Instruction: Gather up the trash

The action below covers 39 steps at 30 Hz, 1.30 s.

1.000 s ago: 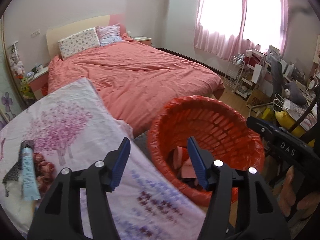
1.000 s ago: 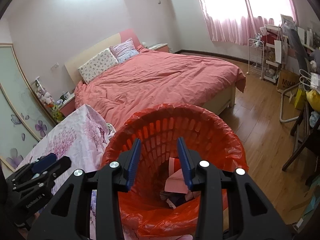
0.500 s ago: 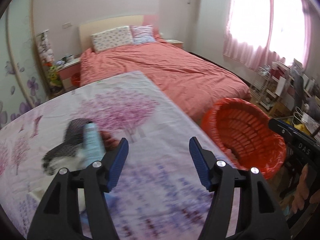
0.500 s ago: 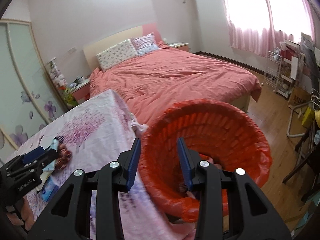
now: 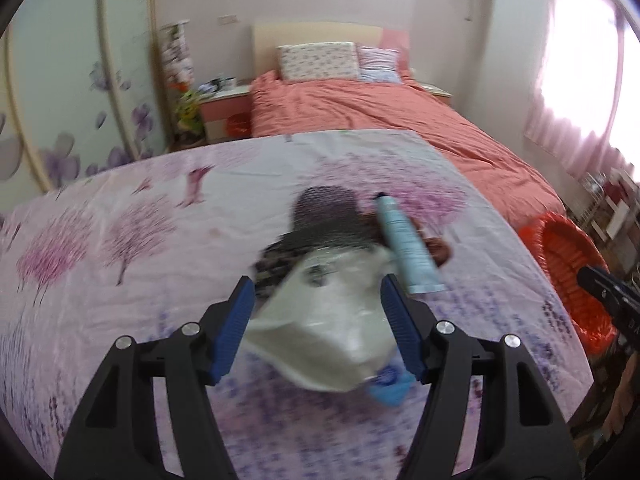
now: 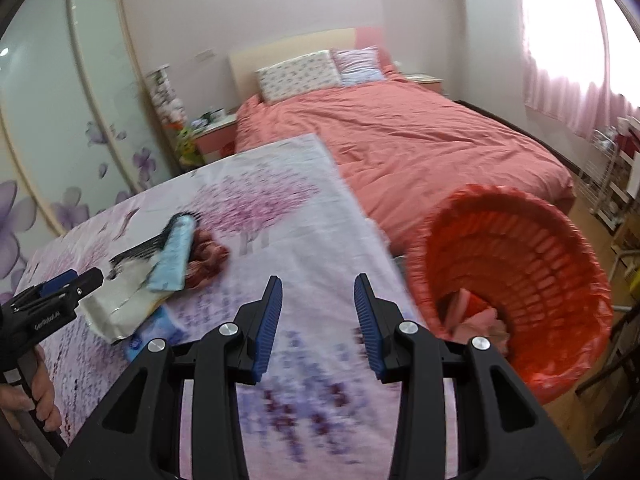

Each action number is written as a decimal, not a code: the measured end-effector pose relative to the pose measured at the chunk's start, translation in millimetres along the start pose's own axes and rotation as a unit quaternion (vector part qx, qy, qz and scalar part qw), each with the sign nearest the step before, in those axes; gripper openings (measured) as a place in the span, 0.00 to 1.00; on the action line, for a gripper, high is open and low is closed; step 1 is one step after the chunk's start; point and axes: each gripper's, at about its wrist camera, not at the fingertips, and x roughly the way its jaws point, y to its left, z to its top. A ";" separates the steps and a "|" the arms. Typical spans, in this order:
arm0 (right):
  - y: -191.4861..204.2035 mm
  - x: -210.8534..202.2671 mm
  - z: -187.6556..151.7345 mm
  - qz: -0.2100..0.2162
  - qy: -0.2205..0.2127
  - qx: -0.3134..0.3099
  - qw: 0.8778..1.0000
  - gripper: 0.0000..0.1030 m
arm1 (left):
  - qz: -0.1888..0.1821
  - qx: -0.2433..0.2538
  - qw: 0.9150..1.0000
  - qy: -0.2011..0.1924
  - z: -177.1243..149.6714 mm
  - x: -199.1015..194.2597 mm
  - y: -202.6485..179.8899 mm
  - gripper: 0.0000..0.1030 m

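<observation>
A pile of trash lies on the flowered tablecloth (image 5: 120,240): a white plastic bag (image 5: 324,328), a light blue tube (image 5: 404,244), a black mesh net (image 5: 324,216), a reddish-brown scrap (image 5: 438,248) and a blue packet (image 5: 386,386). My left gripper (image 5: 316,312) is open, its jaws on either side of the white bag, which lies between them. My right gripper (image 6: 318,312) is open and empty above the tablecloth (image 6: 320,248), left of the red basket (image 6: 520,256) that holds pink scraps (image 6: 472,316). The pile shows in the right wrist view, with the tube (image 6: 174,256) on top.
A bed with a salmon cover (image 6: 420,140) stands behind the table. The red basket (image 5: 568,264) stands off the table's right edge, next to the bed. A nightstand (image 5: 224,108) and sliding wardrobe doors (image 6: 60,120) are at the back left. A rack (image 6: 612,176) stands under the window.
My left gripper swung left from the red basket to the trash pile and now straddles the white bag. My right gripper moved left from over the basket to over the tablecloth.
</observation>
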 end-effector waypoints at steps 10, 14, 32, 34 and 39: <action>84.3 39.6 13.0 0.063 0.015 -0.046 0.997 0.37 | 0.033 -0.042 0.999 -0.009 -13.5 -14.0 71.9 0.64; 107.8 64.8 23.5 0.082 0.025 -0.043 0.995 0.37 | 0.041 -0.053 0.998 -0.011 -16.8 -14.4 92.5 0.65; 132.1 123.3 27.7 0.057 0.069 -0.044 0.995 0.31 | 0.035 -0.082 0.996 0.003 -26.6 1.7 125.8 0.65; 131.8 125.6 29.0 0.057 0.071 -0.042 0.995 0.31 | 0.034 -0.080 0.996 0.003 -26.2 2.2 123.9 0.65; 130.7 133.2 30.8 0.061 0.081 -0.044 0.994 0.31 | 0.030 -0.079 0.996 0.005 -25.8 4.7 119.8 0.65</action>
